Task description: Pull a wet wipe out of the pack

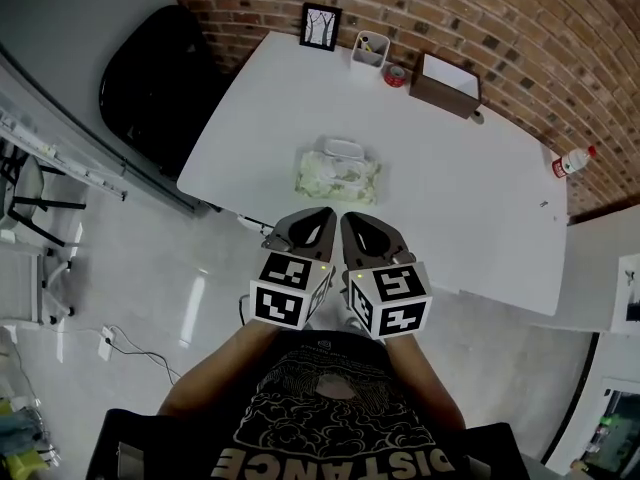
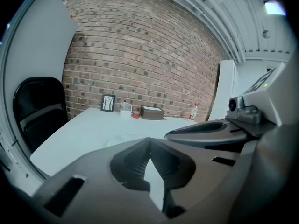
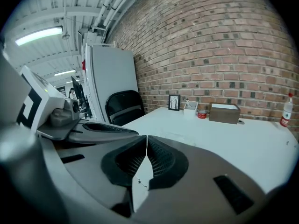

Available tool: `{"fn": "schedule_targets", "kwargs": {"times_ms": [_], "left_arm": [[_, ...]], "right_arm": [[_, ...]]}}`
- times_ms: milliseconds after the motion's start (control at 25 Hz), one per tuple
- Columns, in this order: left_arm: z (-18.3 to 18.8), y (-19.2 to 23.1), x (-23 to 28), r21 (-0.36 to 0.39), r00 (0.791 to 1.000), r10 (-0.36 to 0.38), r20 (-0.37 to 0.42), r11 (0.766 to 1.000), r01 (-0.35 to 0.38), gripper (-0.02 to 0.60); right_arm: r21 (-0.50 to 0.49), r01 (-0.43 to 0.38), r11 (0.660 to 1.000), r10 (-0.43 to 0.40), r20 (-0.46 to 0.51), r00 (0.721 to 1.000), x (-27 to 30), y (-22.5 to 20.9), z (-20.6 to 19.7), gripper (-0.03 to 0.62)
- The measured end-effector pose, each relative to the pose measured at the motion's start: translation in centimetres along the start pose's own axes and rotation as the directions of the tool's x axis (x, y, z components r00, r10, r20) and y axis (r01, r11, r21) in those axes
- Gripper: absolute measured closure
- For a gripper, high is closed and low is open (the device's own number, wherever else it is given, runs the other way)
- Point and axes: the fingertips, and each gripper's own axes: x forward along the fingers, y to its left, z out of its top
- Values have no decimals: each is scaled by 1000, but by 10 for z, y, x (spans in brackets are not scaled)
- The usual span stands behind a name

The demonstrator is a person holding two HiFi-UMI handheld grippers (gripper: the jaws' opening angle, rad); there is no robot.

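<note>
Both my left gripper and right gripper have their fingers pressed together, empty, held short of the tabletop. Its wipes pack lies untouched, so everything remains to do.

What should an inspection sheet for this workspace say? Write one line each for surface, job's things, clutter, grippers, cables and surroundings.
Surface: white table, mostly bare.
Job's things: wet wipe pack near the table's front edge, lid looks closed, no wipe pulled out.
Clutter: picture frame, white holder, red item and brown box along the far edge; bottle at the right end.
Grippers: left gripper and right gripper side by side short of the pack, jaws together, empty.
Cables: thin cable on the floor.
Surroundings: brick wall, black chair.
</note>
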Motion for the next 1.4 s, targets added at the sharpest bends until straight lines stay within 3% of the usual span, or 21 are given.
{"fn": "schedule_targets", "kwargs": {"times_ms": [440,1400], "left_arm": [[1,18,11,-15,999,-46,-2,999,46,571],[3,48,77,-82,990,130,-51,988,-134,569]], "right_arm": [[-3,47,999,-47,-16,999,23,-5,9,576],[-50,-114,992,106,-146,984,95,-64,-7,572]]}}
